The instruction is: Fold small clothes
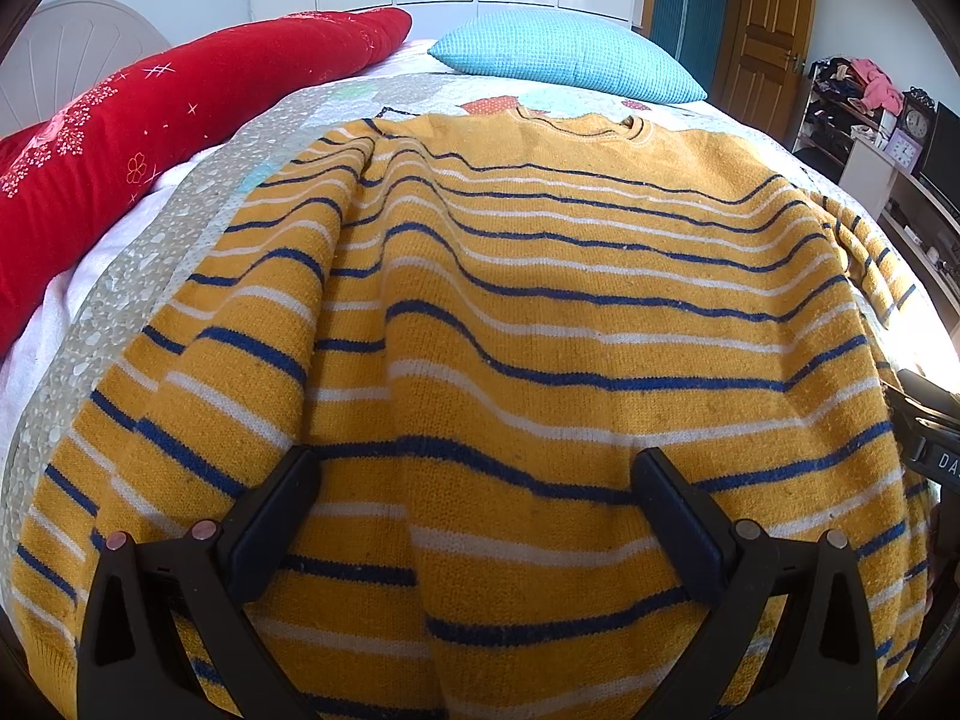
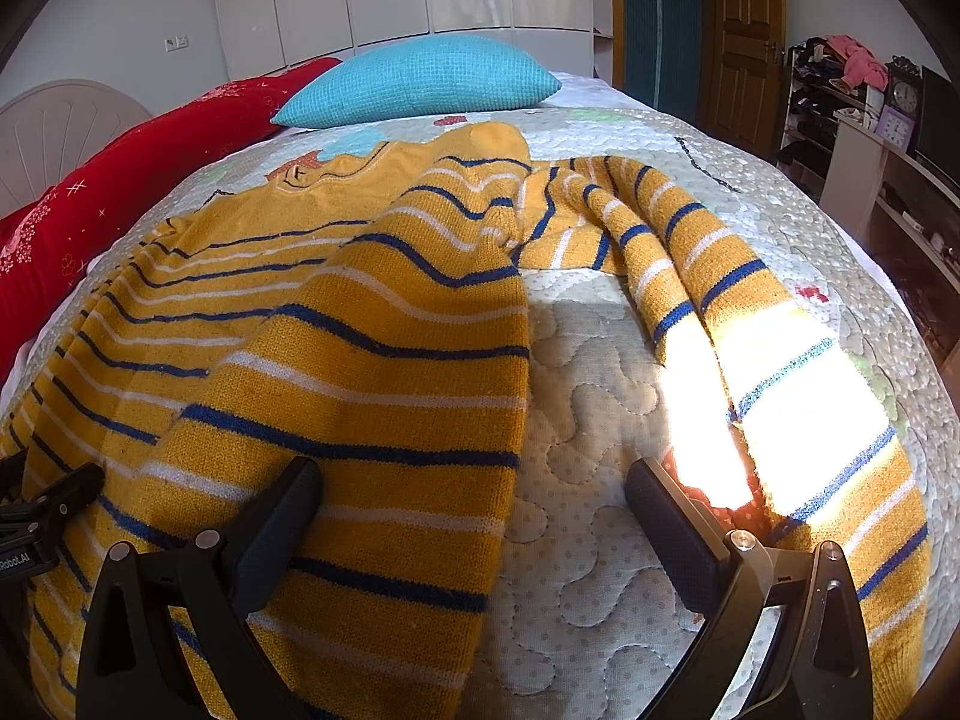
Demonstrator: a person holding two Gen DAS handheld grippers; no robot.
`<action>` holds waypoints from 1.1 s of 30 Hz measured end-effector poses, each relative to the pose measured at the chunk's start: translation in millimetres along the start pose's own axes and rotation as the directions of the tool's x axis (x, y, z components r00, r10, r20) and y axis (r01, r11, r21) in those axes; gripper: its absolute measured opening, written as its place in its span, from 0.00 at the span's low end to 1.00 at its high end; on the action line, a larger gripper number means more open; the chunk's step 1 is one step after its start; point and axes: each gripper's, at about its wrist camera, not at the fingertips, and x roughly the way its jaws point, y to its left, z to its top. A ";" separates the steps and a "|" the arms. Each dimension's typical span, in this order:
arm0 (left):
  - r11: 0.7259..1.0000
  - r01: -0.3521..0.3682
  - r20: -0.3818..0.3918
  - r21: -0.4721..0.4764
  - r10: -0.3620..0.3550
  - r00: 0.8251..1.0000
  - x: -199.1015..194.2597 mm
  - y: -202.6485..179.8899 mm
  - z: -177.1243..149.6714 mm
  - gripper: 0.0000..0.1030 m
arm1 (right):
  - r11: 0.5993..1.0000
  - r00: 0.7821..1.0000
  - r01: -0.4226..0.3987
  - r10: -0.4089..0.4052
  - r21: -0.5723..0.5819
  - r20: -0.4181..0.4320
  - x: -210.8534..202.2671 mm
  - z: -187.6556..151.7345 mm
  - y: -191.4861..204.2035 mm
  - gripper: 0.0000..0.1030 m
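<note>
Item: striped sweater [image 1: 540, 312], mustard knit with navy and white bands, lying spread on the quilted bedspread [image 1: 150, 252] of a bed, collar toward the far pillows, hem toward the tools; likely laid flat so that sides and sleeves can be folded inward. Left tool [image 1: 477, 510]: fingers wide apart, hovering over the hem near the sweater's middle, holding nothing. Right tool [image 2: 474, 516]: fingers equally wide apart, holding nothing, straddling the sweater's right side edge, probably lined up to take it. Left view alone shows the whole body, its left sleeve and a lengthwise ridge. Right view alone shows the right sleeve [image 2: 690, 252] curving loose over the bedspread, its cuff washed out by sunlight. Background: red bolster [image 1: 150, 120], turquoise pillow [image 2: 420, 84].
</note>
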 end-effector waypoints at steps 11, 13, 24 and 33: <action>1.000 -0.001 0.001 0.001 0.001 1.000 0.0 -0.4 0.0 1.00 | 1.000 1.000 0.001 -0.001 0.000 0.001 -0.4 0.7 -1.7 1.00; 1.000 -0.001 0.001 0.000 0.001 1.000 0.0 -0.5 0.0 1.00 | 1.000 1.000 0.001 -0.001 0.000 0.001 -0.5 0.4 -1.3 1.00; 1.000 -0.002 0.001 0.001 0.002 1.000 0.2 -1.0 -0.4 1.00 | 1.000 1.000 0.001 -0.001 0.000 0.002 -0.5 0.4 -2.3 1.00; 1.000 -0.002 0.002 0.001 0.002 1.000 0.2 -1.1 -0.6 1.00 | 1.000 1.000 0.002 -0.002 0.000 0.003 -0.3 0.0 -2.0 1.00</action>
